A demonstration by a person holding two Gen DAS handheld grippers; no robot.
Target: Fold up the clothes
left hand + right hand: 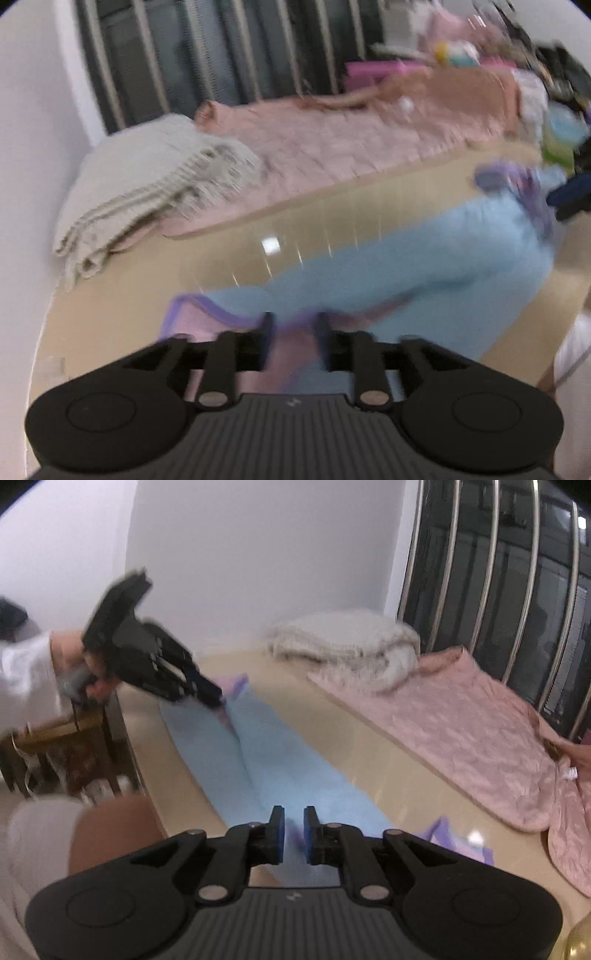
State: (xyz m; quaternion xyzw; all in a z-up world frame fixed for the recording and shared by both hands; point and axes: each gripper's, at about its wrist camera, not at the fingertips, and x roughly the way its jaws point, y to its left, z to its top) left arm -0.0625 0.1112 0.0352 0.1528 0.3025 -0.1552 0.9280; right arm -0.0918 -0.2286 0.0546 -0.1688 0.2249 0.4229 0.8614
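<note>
— Light-blue garment with purple trim (273, 760): where does it lie?

— Stretched long across the glossy beige tabletop (399, 768), running from the left gripper (218, 701) at its far end to the right gripper (293, 830) at the near end.

— How do the left gripper's fingers stand?

— In the left wrist view the left gripper (293, 325) has pink and purple-edged cloth bunched between its two black fingers (266, 325), so they are clamped on the garment (443, 251). The picture is blurred, so the exact fold is unclear.

— And ahead of those fingers?

— To the upper left a folded grey-white fringed blanket (147, 192), beside it a pink quilted cover (351, 140), dark window bars (221, 55) beyond.

— The right gripper?

— Its blue-padded fingers (279, 834) stand a narrow gap apart with blue cloth running between them; whether the pads pinch it, I cannot tell. Right of the fingers, the same pink cover (480, 738).
</note>
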